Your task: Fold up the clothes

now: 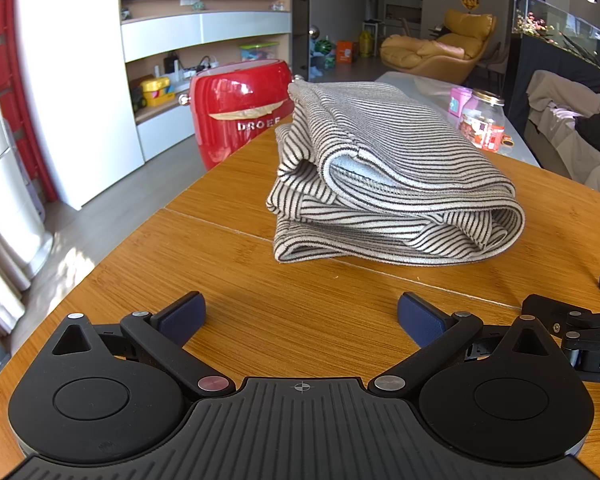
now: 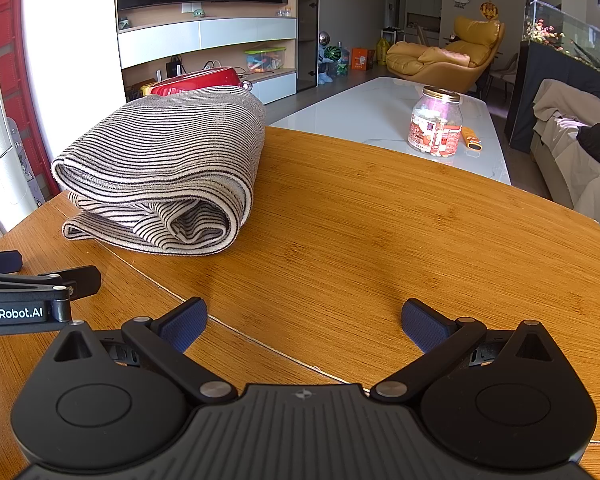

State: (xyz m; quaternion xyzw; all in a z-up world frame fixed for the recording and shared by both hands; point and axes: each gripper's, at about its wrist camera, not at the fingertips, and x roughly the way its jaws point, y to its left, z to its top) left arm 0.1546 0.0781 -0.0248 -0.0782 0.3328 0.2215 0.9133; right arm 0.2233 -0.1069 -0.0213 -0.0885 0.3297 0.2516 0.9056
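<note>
A black-and-white striped garment (image 1: pixel 384 176) lies folded in a thick bundle on the wooden table (image 1: pixel 260 320). It also shows in the right wrist view (image 2: pixel 164 172), at the left. My left gripper (image 1: pixel 300 316) is open and empty, low over the table, a short way in front of the bundle. My right gripper (image 2: pixel 304 324) is open and empty, to the right of the bundle and apart from it. Each gripper's side shows in the other's view, the right one (image 1: pixel 580 320) and the left one (image 2: pixel 28 288).
A red appliance (image 1: pixel 240 108) stands just behind the table's far left edge. A white marble table (image 2: pixel 380 120) beyond holds a glass jar (image 2: pixel 436 124) and an orange item (image 2: pixel 471 138). A sofa (image 2: pixel 572 152) lies at the right, floor at the left.
</note>
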